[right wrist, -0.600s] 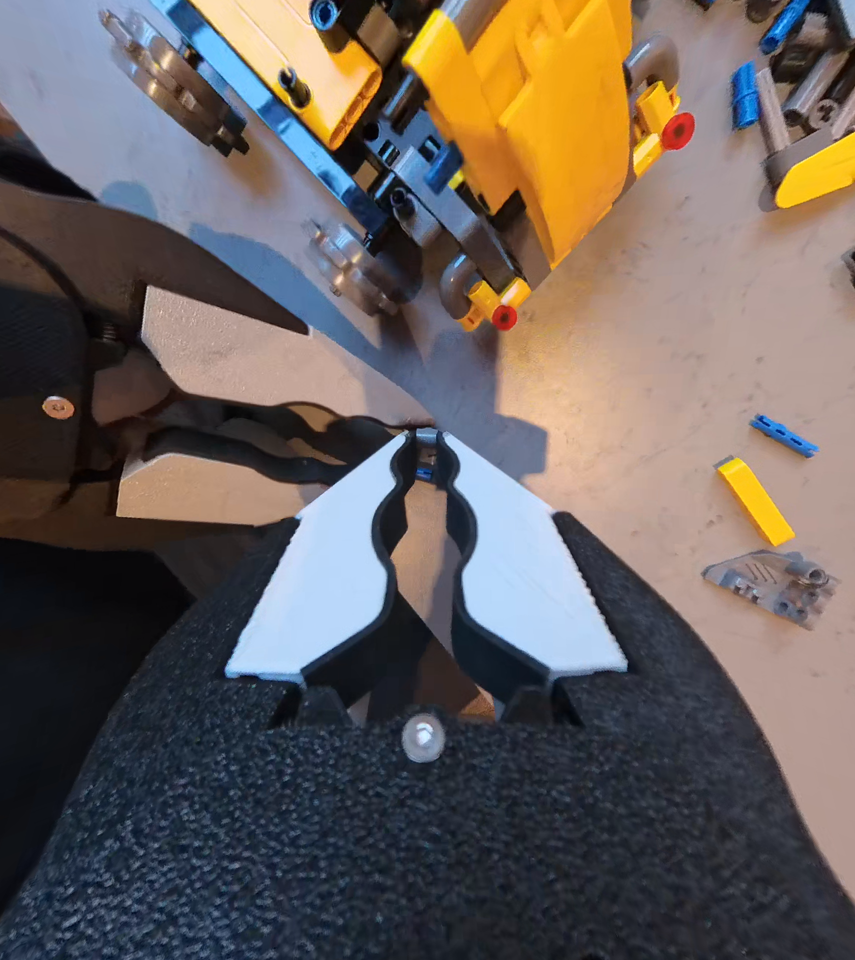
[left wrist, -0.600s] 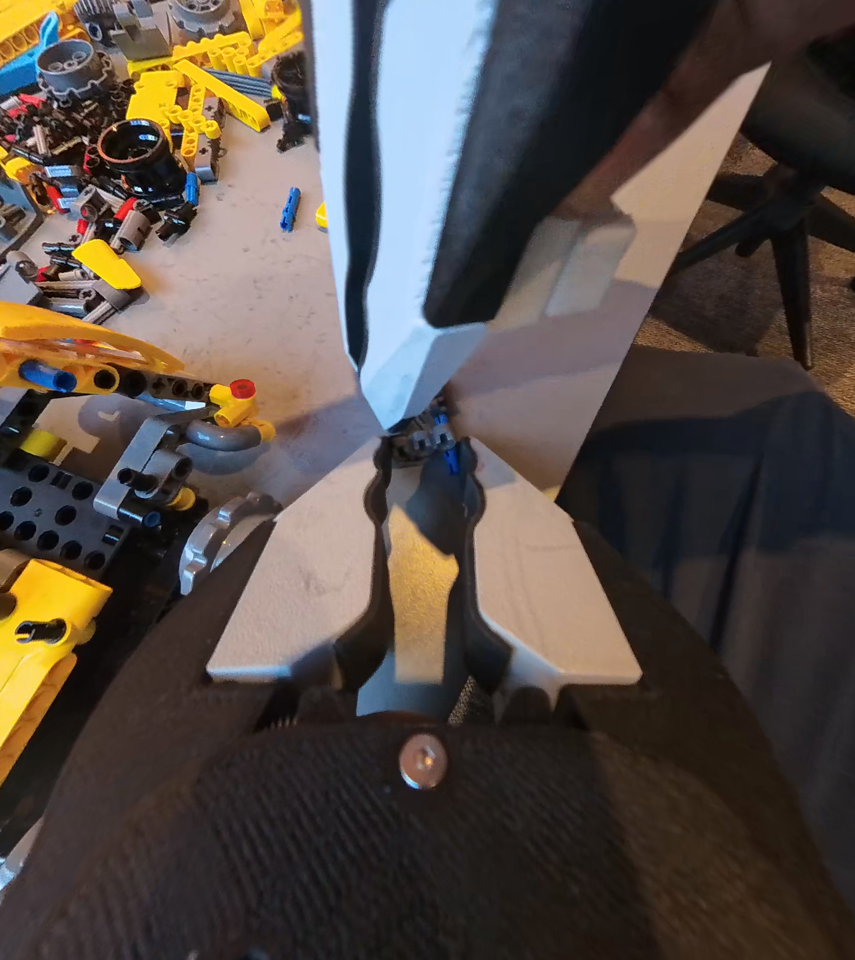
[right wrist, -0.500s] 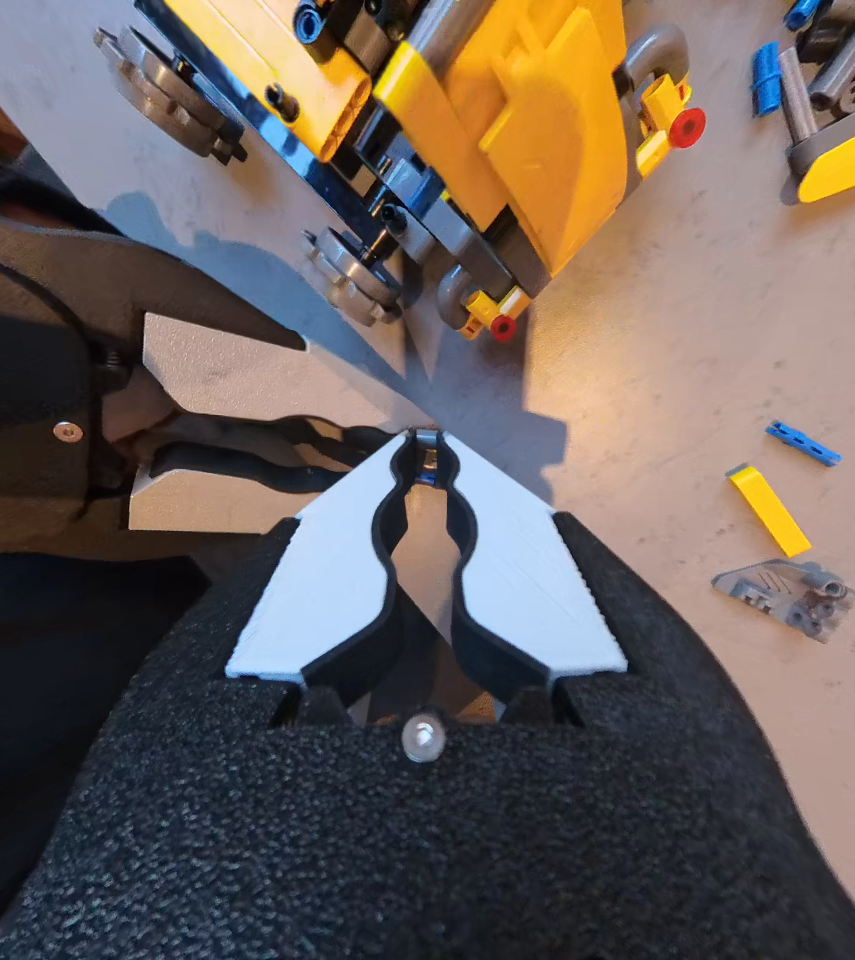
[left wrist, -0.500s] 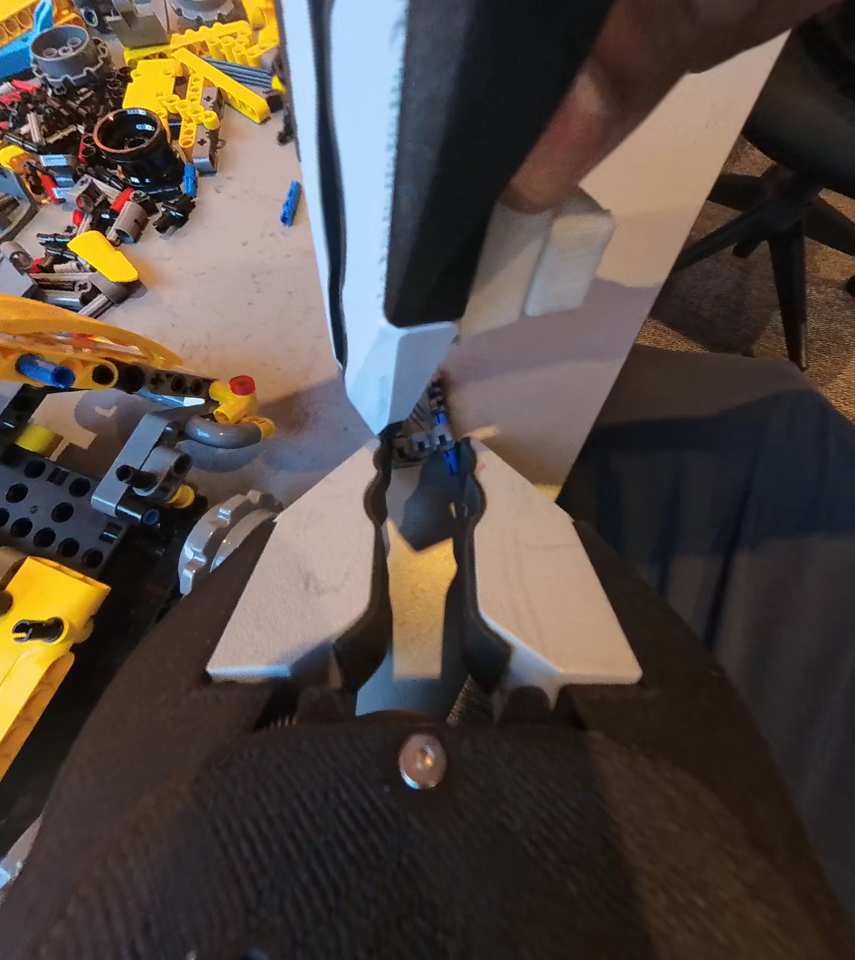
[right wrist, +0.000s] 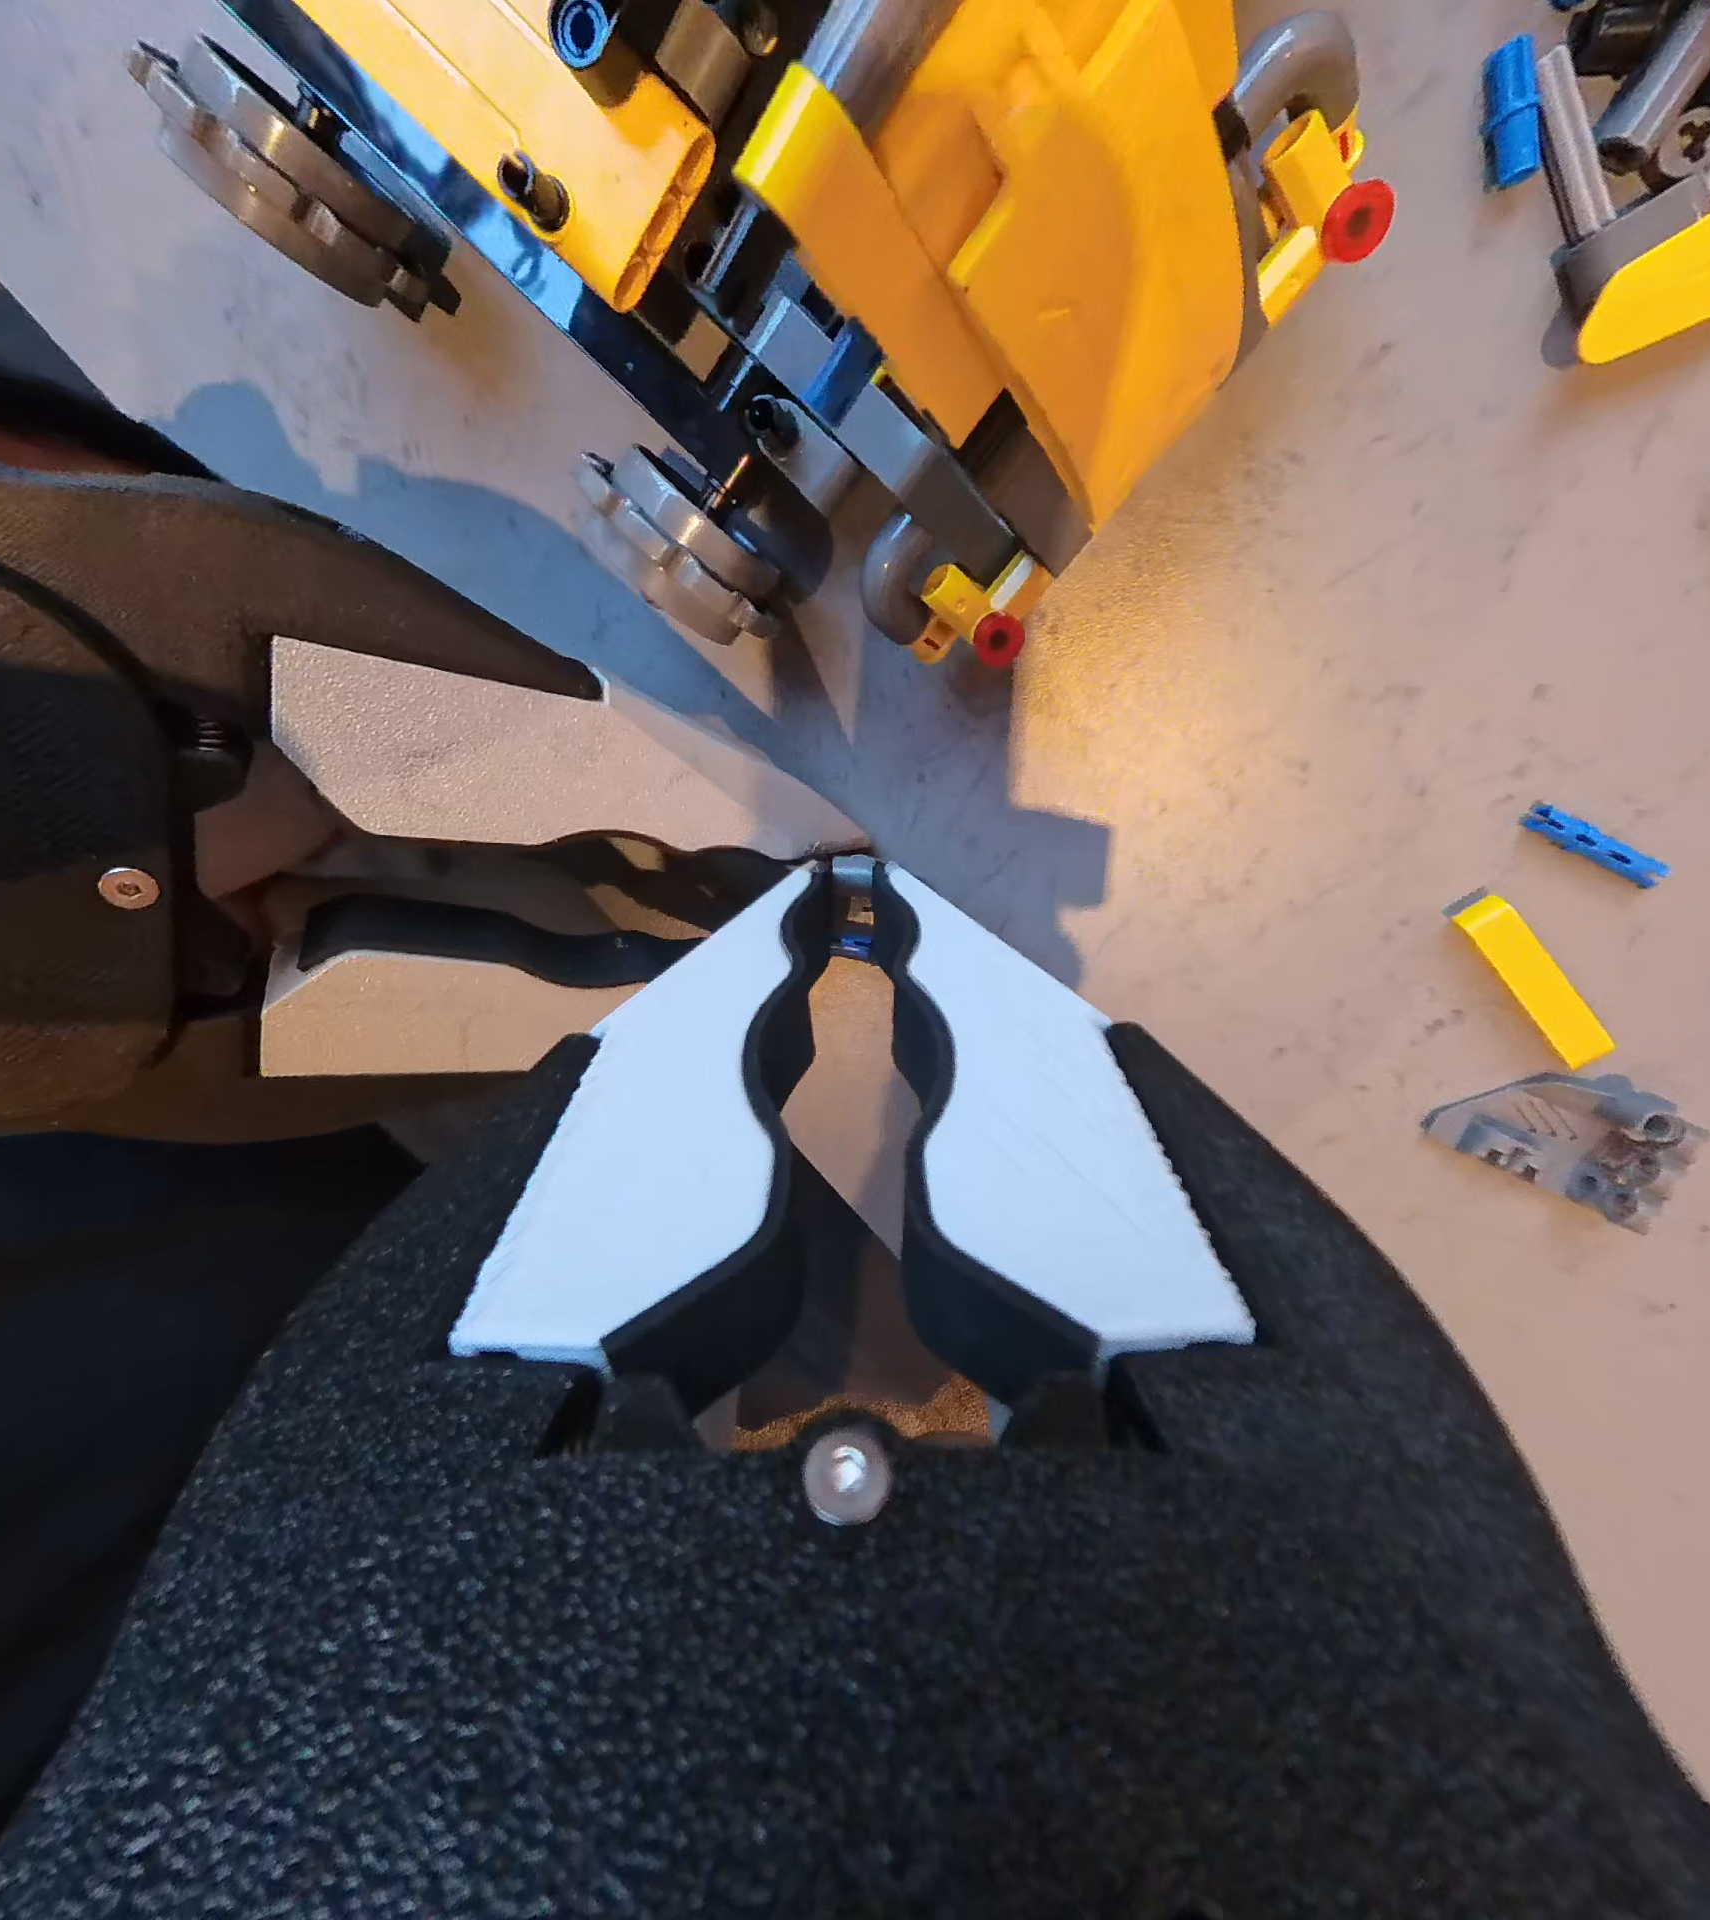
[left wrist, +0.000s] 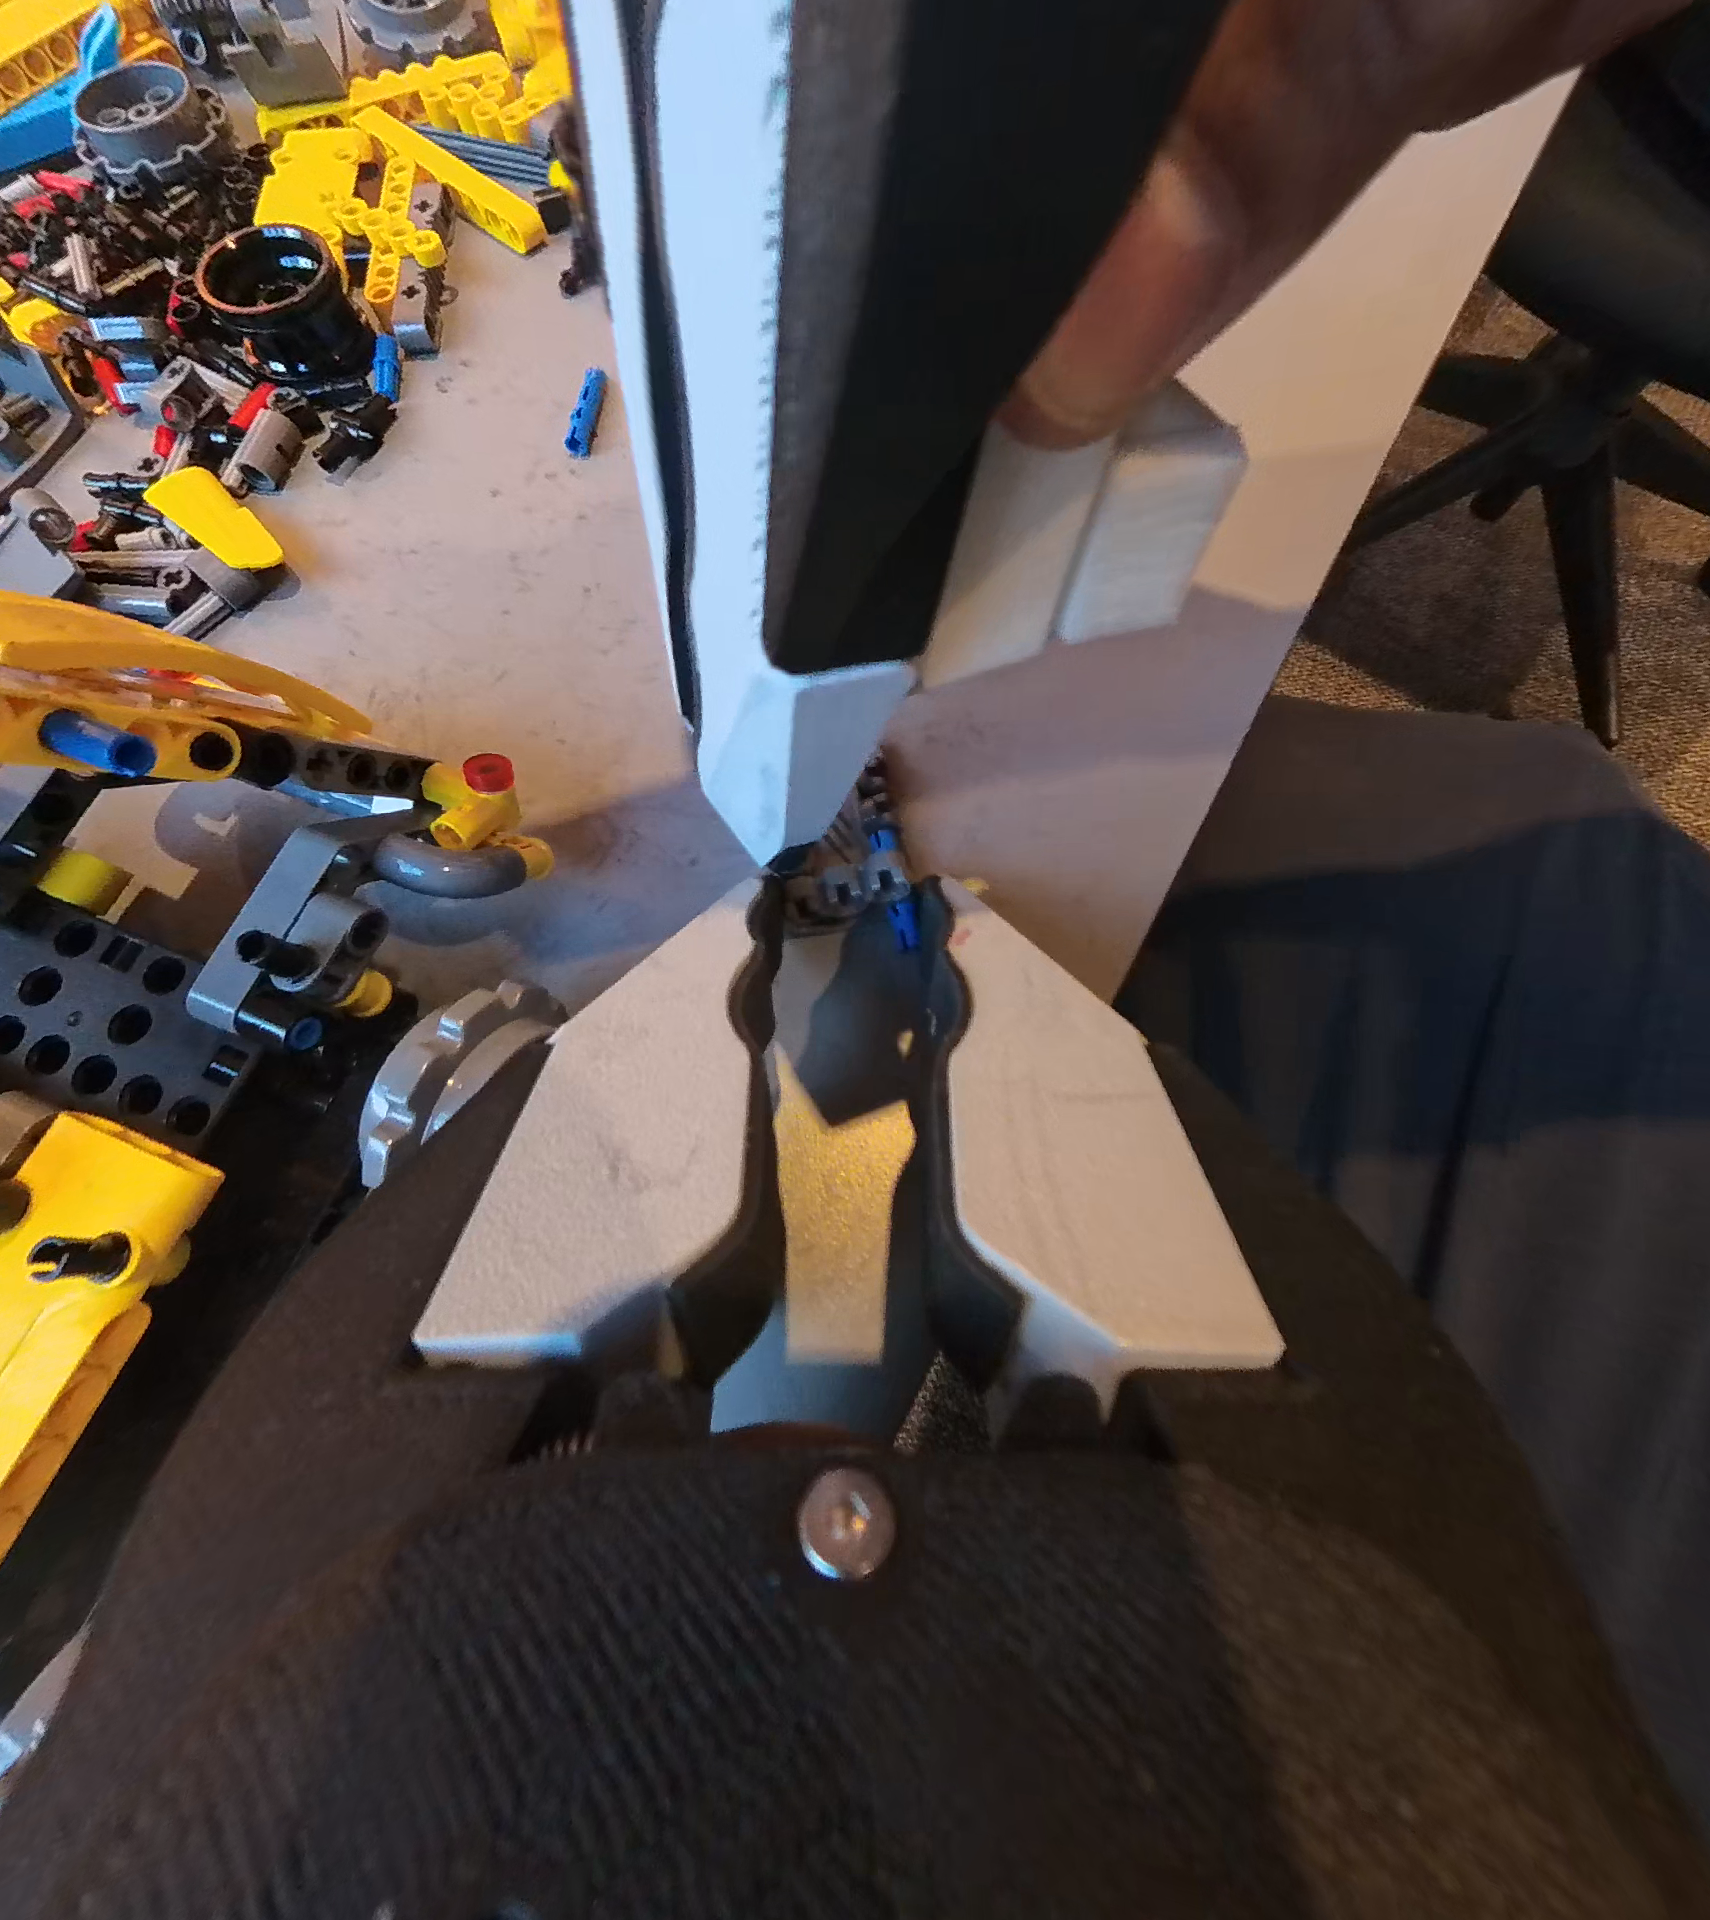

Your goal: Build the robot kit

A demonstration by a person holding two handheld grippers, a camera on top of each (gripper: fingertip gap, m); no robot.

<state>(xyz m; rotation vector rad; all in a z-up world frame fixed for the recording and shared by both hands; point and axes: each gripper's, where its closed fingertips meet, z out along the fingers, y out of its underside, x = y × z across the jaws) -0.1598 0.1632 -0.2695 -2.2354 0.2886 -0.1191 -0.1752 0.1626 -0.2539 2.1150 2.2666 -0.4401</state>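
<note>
Both tools meet tip to tip just above the bench (right wrist: 1246,790), near its front edge. The left tool (left wrist: 846,899) is clenched on a small grey connector piece (left wrist: 856,883) that carries a blue pin (left wrist: 901,914). The right tool (right wrist: 851,883) comes at right angle to it & is clenched on the same small assembly; in the right wrist view the grey piece shows betw. its tips, w/ a bit of blue under it. So the piece is held by both tools at once, off the bench surface.

To the left of the tools stands a yellow-black brick vehicle (right wrist: 1038,260), partly built, w/ grey wheel hubs & red studs at the corner; it is near the tools but not touching. Right of the right tool, well apart, lie a blue pin piece (right wrist: 1594,844), a yellow wedge (right wrist: 1528,979) & a grey panel (right wrist: 1557,1143). Farther back is a heap of loose parts (left wrist: 207,260), yellow, black, grey. A finger (left wrist: 1142,260) rests on the right tool body.
</note>
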